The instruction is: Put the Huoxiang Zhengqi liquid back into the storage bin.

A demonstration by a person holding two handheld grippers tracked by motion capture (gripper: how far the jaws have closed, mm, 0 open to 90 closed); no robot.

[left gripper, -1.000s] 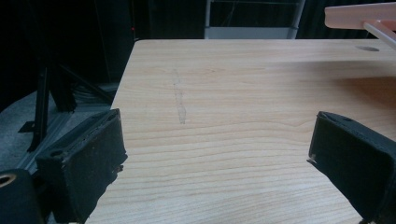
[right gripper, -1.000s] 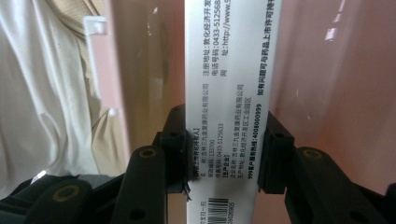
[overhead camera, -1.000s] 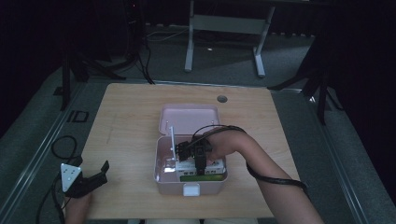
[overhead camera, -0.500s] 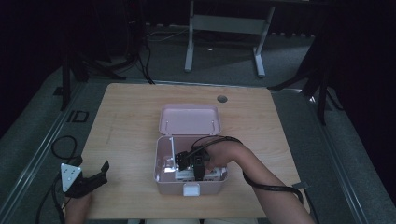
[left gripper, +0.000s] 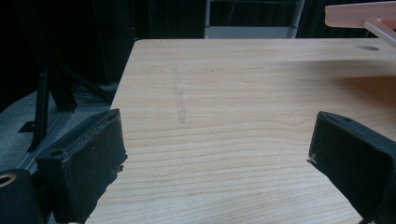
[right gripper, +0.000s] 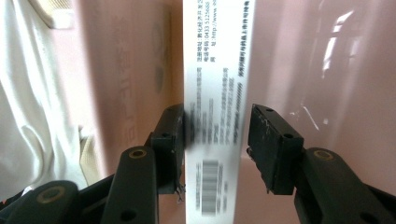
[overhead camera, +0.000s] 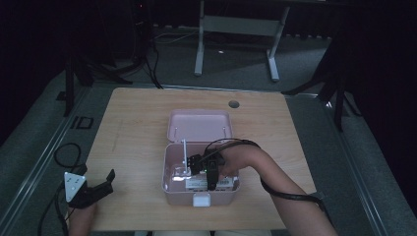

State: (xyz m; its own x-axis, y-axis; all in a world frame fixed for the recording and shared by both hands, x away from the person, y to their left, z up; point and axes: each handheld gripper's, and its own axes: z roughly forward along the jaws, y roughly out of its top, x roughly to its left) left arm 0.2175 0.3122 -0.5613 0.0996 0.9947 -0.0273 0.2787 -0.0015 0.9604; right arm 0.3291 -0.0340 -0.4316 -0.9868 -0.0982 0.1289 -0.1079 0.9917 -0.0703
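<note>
Half-hidden white carton (right gripper: 219, 107) between right claw (right gripper: 217, 140)

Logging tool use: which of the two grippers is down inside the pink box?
The right gripper: its jaws straddle a white printed carton inside the pink box. The left gripper hovers open over bare table.

**A dim lab or studio workspace**

From my seat this reads as a lab or recording studio, not a home. I see a plain wooden table (overhead camera: 147, 128) with a cable hole (overhead camera: 234, 104) standing on grey floor mats (overhead camera: 354, 147), dark all around. Behind it stand a metal frame on legs (overhead camera: 236, 29), black stands (overhead camera: 69, 83) and loose cables (overhead camera: 147, 64) on the floor.
</note>
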